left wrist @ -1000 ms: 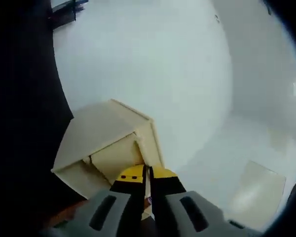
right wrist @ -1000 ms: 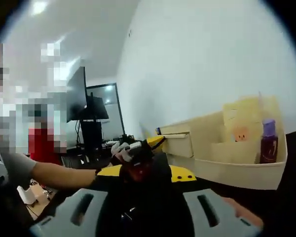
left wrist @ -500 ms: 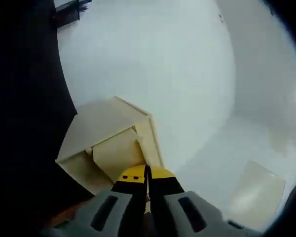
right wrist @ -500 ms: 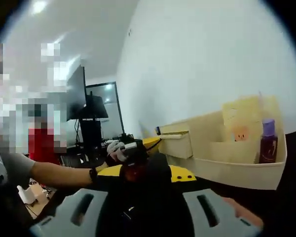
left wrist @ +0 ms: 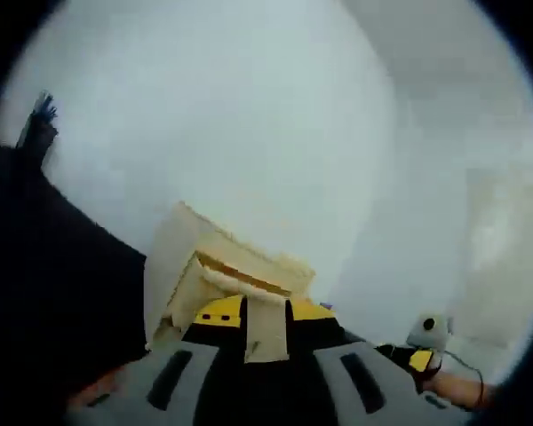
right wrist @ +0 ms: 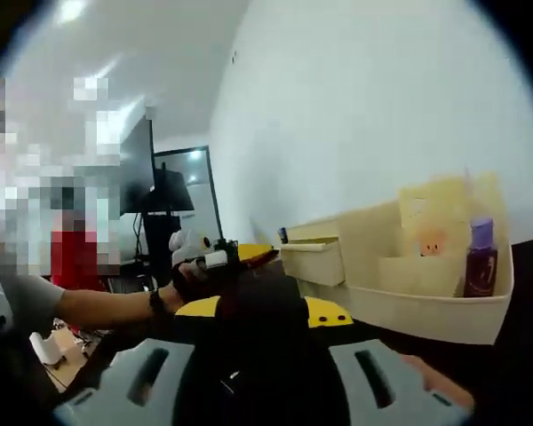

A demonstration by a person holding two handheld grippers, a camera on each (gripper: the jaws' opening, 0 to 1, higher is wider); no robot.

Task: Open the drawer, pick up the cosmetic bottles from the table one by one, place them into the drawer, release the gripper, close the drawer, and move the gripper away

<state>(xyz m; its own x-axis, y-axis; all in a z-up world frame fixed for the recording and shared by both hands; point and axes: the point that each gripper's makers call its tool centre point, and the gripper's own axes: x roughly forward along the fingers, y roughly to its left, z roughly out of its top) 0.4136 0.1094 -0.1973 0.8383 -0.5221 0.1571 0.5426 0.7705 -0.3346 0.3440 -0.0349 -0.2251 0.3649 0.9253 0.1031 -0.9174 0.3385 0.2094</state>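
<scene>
A cream desk organiser [right wrist: 400, 297] stands on a black table against the white wall. Its small drawer [right wrist: 312, 259] sticks out at its left end, and the same drawer [left wrist: 242, 282] sits straight ahead in the left gripper view. My left gripper [left wrist: 266, 312] is open, with the drawer's handle showing through the gap between its jaws. From the right gripper view, the left gripper [right wrist: 256, 256] is held by a hand just left of the drawer, apart from it. A purple bottle [right wrist: 478, 257] stands upright in the organiser's right compartment. My right gripper [right wrist: 262, 311] hangs back with its jaws apart; the right gripper [left wrist: 417, 359] also shows low right.
The black table [left wrist: 62, 293] runs off to the left of the organiser. A dark monitor on a stand [right wrist: 151, 182] and a person in red [right wrist: 71, 257] are in the room behind. The white wall [right wrist: 382, 106] backs the organiser.
My left gripper was shut at the drawer handle; it has opened, let go and drawn back a little. Its view has tilted. The right gripper has stayed put.
</scene>
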